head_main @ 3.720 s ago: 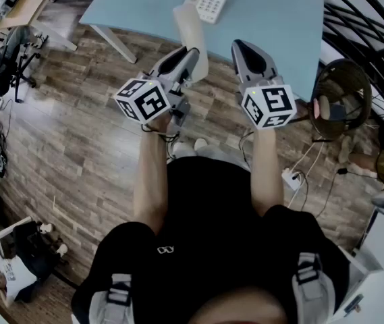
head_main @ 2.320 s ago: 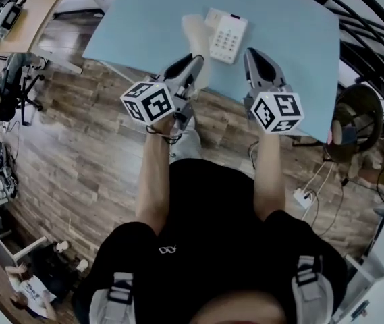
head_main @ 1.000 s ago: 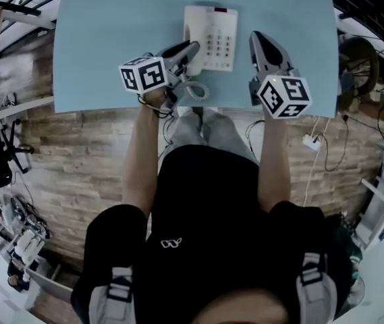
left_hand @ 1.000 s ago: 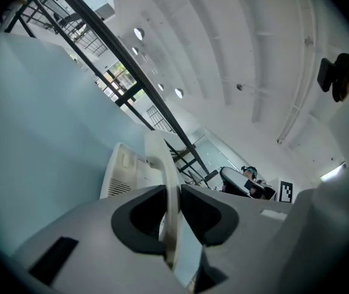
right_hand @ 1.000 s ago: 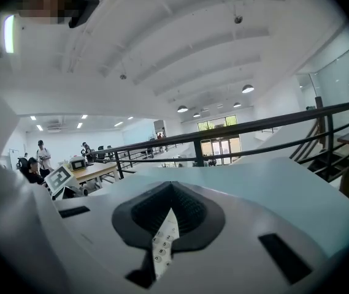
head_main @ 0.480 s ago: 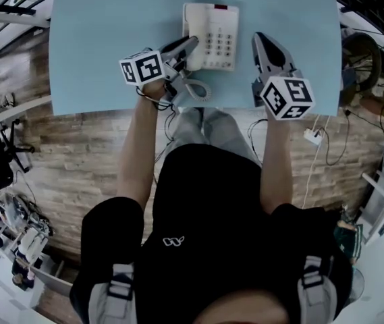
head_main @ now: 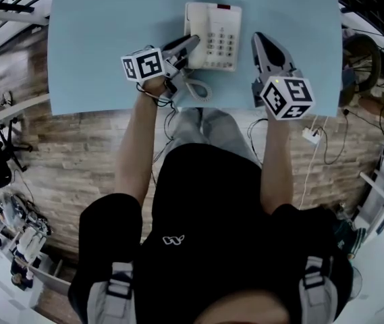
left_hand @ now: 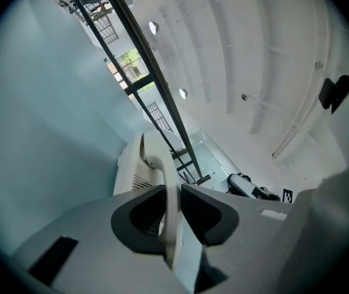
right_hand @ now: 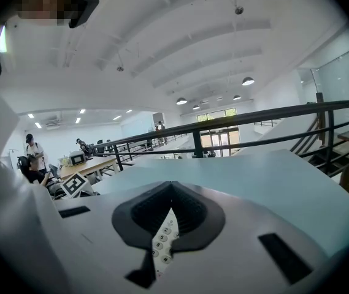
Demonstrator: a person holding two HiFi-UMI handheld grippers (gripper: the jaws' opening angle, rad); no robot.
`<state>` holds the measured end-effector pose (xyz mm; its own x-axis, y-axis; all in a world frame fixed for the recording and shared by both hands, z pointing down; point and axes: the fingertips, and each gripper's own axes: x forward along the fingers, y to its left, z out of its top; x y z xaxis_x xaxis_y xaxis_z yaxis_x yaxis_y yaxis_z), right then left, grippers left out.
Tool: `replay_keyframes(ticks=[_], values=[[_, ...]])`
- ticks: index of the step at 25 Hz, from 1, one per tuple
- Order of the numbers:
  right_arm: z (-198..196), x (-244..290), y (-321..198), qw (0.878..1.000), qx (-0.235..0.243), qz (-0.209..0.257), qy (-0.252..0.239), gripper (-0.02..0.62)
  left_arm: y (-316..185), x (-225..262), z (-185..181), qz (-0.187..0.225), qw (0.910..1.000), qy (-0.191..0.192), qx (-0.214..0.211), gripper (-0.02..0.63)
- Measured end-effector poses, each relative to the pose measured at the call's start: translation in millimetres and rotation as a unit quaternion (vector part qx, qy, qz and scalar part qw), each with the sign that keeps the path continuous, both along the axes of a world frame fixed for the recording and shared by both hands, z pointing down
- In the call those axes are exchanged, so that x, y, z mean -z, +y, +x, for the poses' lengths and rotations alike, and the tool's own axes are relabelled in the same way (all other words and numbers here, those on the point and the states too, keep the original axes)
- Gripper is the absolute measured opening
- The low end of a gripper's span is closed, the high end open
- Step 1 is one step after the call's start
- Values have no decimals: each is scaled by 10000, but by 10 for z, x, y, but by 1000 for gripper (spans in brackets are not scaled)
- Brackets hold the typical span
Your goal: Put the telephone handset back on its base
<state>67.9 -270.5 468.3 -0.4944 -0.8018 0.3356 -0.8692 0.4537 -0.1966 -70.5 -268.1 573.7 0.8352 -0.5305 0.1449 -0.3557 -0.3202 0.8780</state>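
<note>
No real containers here; closest thing is the cradle on the left side of the phone base (head_main: 220,19), which sits on the light-blue table (head_main: 111,46) near its front edge. The handset (left_hand: 154,159) is over that left side of the base, right by the cradle; can't tell if it's fully seated. Handset: off-white, curved, slim, standing on edge btwn the jaws in the left gripper view, w/ the base's vented side just behind it. Left gripper (head_main: 192,42) has its jaws clamped on the handset's middle, pads pressing both sides. Grey coiled cord (head_main: 196,89) lies in a loop on the table just in front of the base, beside the left gripper. Base is off-white too, w/ a keypad (head_main: 224,44) on its right half and a small dark strip at the top edge. Right gripper (head_main: 260,38) hovers just right of the base, jaw tips together, nothing pinched; its own view shows keypad buttons through the slit lower down.
</note>
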Motion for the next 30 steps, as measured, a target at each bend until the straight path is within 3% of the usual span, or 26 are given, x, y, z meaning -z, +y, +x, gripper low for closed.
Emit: replay_keyframes(ticks=[4,8,11,14,18,22,26,30], values=[[-53,9,-26,10000,47,8,4,-5,-32,-38,-83,-3,9999,-150,-27,91],[-102,11,-8,9999,104,4,-31,-5,-51,-90,-154,57,9958,-898,-161,149],[-177,18,5,9998,180,5,-52,-5,-74,-67,-140,275,9869,-1554,-322,149],[-247,48,10,9996,260,37,-41,-5,-85,-50,-138,417,9795,-1945,-305,150],[-327,123,23,9992,370,127,-37,-5,-150,140,-235,608,9690,-2387,189,147],[-395,250,-53,9985,437,308,-86,-5,-358,730,-376,1163,9584,-2427,954,134],[-516,561,-185,9961,551,662,-193,-6,-471,1458,-593,1739,9341,-2462,1914,20],[-655,1042,-338,9882,736,1279,-411,-6,-521,1949,-736,2300,8920,-3167,2262,2]])
